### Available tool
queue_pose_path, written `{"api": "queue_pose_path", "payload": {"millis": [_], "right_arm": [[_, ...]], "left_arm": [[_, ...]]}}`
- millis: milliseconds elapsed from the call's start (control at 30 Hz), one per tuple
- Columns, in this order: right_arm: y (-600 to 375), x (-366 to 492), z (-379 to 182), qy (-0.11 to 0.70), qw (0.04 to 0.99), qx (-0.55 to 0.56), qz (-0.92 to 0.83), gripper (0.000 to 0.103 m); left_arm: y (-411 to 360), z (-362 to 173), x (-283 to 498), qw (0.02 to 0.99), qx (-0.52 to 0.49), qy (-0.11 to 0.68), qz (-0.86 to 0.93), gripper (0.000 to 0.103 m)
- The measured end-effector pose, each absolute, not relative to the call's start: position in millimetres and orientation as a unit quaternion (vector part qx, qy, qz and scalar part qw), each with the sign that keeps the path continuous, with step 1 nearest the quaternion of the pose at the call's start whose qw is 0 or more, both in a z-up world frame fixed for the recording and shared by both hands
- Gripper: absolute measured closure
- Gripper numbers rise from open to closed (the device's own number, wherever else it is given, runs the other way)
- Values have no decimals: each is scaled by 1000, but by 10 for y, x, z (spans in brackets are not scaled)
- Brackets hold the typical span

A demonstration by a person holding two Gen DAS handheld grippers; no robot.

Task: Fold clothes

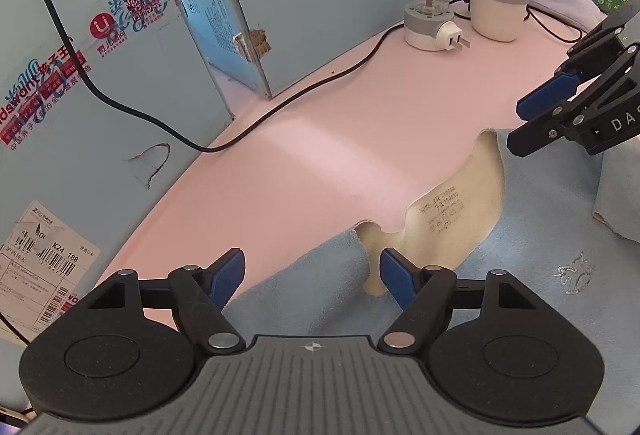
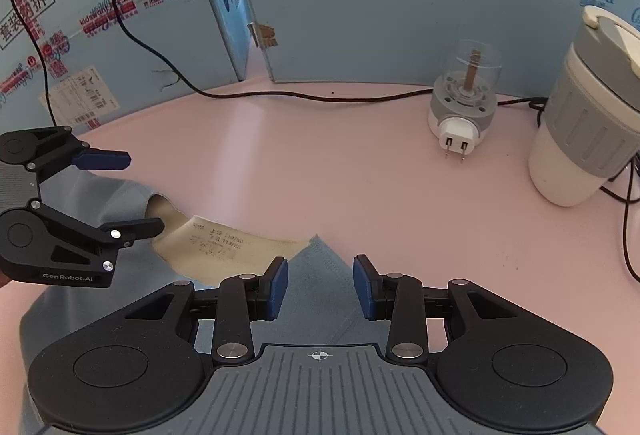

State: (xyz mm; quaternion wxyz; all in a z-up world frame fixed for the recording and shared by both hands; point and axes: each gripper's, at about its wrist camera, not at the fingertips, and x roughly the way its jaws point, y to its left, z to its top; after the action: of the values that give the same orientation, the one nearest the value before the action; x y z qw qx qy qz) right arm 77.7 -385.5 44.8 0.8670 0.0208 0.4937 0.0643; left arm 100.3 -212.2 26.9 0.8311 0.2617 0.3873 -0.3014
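Lying just ahead of both, the pale blue fleece garment [image 1: 520,235] stretches collar-wise between the left gripper [image 1: 312,275] and right gripper [image 2: 320,285] on the pink tabletop [image 2: 320,163]; both gape empty, equally near.

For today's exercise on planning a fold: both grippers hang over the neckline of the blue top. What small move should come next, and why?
Probably lower both grippers onto the neckline edge and close. The left gripper and right gripper both stand open with nothing pinched, over the light blue top, which lies flat on the pink table with its cream lining showing.
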Motion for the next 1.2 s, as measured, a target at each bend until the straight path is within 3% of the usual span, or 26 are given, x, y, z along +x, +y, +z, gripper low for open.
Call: {"api": "queue_pose_path", "payload": {"millis": [100,200,233,333,400,1000,1200], "right_arm": [[-3815,832,387,494,867,0,71,67],[-3807,880,314,503,860,-4,85,69],[-3803,884,290,506,858,-7,87,75],[-3802,865,249,505,859,-15,86,80],[-3823,851,259,501,862,-14,80,94],[-3818,1200,296,457,889,-30,4,97],[-3832,1234,182,465,885,-25,-3,96]], "left_arm": [[-2113,263,1022,830,255,396,-299,37],[-2111,279,1020,830,241,402,-303,53],[-2110,280,1022,830,234,405,-304,61],[-2104,287,1057,830,203,423,-302,81],[-2114,299,1083,836,203,420,-289,92],[-2237,240,1483,877,195,376,-230,92],[-2205,188,1528,877,186,383,-222,81]]}}
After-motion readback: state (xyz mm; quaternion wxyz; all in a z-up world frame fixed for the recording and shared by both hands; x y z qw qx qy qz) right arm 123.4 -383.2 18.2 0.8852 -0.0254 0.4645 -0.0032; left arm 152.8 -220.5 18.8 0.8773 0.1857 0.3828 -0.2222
